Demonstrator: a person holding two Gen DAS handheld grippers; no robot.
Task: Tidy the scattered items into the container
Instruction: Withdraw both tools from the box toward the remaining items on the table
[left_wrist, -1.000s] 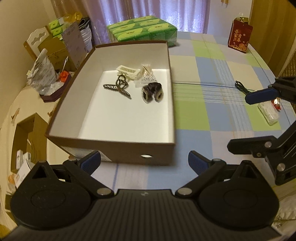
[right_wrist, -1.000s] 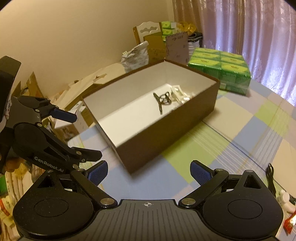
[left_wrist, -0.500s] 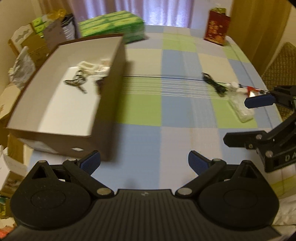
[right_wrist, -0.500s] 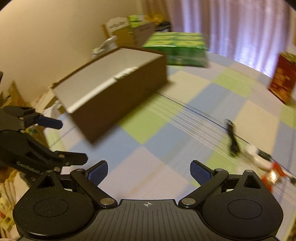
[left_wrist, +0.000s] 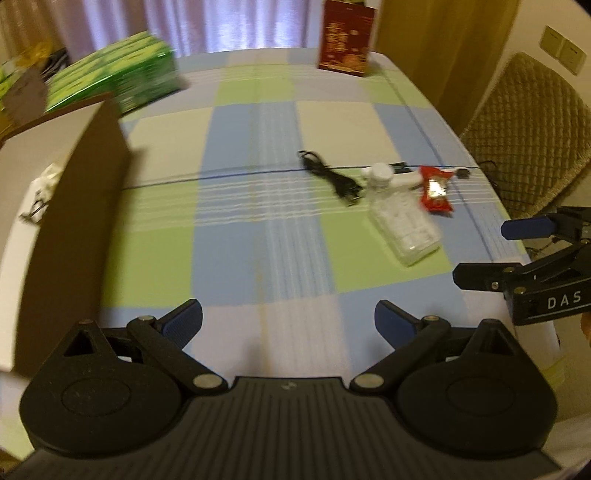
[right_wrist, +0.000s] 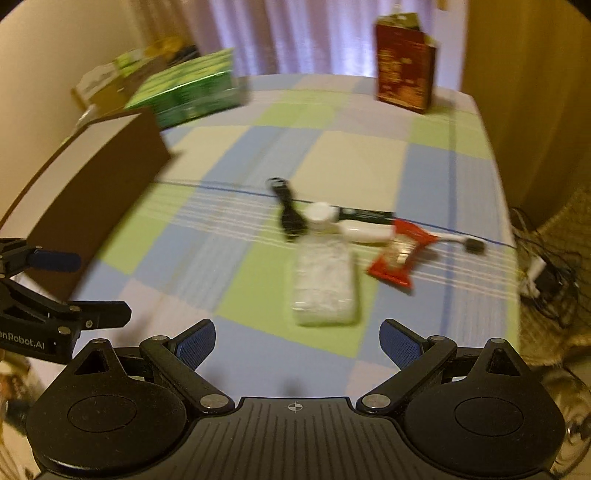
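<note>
The right tongs read "DAS"; the left tongs apparently "enRobot.AI", partly cropped.

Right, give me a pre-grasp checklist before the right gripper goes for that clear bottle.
1. Right gripper open and empty: ok.
2. Left gripper open and empty: ok.
3. Clear bottle lying flat on the tablecloth, directly ahead: ok.
4. Bottle body free of neighbours: ok; its cap end crowds the black cable.
5. Red wrapper clear of the bottle: ok, narrowly.
6. Brown box has room: cannot tell, blurred.
</note>
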